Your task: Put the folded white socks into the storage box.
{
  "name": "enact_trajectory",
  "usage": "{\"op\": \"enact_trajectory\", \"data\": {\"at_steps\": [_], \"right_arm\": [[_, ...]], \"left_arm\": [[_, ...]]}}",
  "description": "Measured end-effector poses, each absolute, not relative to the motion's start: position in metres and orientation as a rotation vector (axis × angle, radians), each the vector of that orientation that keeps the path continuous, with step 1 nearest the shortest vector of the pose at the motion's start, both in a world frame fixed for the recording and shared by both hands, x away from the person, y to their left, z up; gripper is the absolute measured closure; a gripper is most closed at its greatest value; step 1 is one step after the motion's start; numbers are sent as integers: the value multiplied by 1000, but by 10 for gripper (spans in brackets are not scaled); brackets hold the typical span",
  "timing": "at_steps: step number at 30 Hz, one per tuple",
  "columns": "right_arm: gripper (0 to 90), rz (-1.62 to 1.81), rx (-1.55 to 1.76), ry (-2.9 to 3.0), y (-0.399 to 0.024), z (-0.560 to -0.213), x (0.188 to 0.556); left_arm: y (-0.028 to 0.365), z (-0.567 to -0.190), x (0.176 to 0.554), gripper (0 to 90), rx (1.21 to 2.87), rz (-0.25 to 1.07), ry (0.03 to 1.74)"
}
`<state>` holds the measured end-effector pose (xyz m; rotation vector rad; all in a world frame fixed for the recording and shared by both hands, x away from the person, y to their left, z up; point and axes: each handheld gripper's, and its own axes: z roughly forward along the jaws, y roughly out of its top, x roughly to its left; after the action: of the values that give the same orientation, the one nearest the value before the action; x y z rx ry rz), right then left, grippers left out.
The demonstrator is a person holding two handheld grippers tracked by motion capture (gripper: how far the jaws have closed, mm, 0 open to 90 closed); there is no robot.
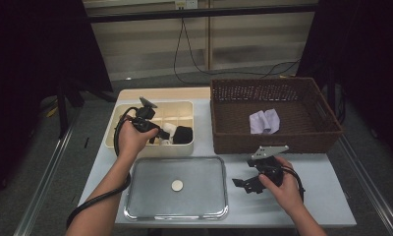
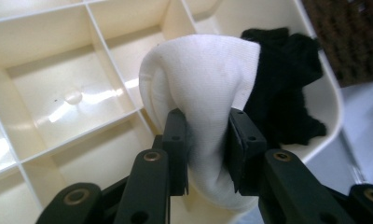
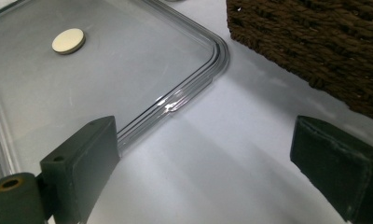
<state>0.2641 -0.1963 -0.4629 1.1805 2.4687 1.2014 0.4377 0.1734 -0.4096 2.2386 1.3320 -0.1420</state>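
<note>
Two soft socks share the glossy cream divided box (image 2: 58,88): the left hand-held gripper (image 2: 207,140) pinches the white sock (image 2: 203,79), touching the fuzzy black sock (image 2: 282,93); the right hand-held gripper (image 3: 203,163) gapes wide beside the woven basket (image 3: 315,42).

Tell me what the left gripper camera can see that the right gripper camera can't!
Left gripper view: the left gripper squeezes a rolled white sock between its pads, over a cream divided box. A black sock lies just behind it.

Right gripper view: the right gripper has its jaws wide apart with nothing between them, above the white table. There is also a clear tray with a small round disc on it.

Both: the brown wicker basket, seen in a corner of each.
</note>
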Motion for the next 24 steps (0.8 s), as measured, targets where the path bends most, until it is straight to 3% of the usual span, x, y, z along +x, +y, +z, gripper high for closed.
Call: {"op": "enact_trajectory", "data": {"at_steps": [17,24], "right_arm": [[75,1197,1167,2486,-192,-465,265],[75,1195,1169,2493,-192,-465,265]], "left_arm": [[163,-422,434,710,2296,-111,1315],[164,-416,433,643,2292,-124,1306]]}}
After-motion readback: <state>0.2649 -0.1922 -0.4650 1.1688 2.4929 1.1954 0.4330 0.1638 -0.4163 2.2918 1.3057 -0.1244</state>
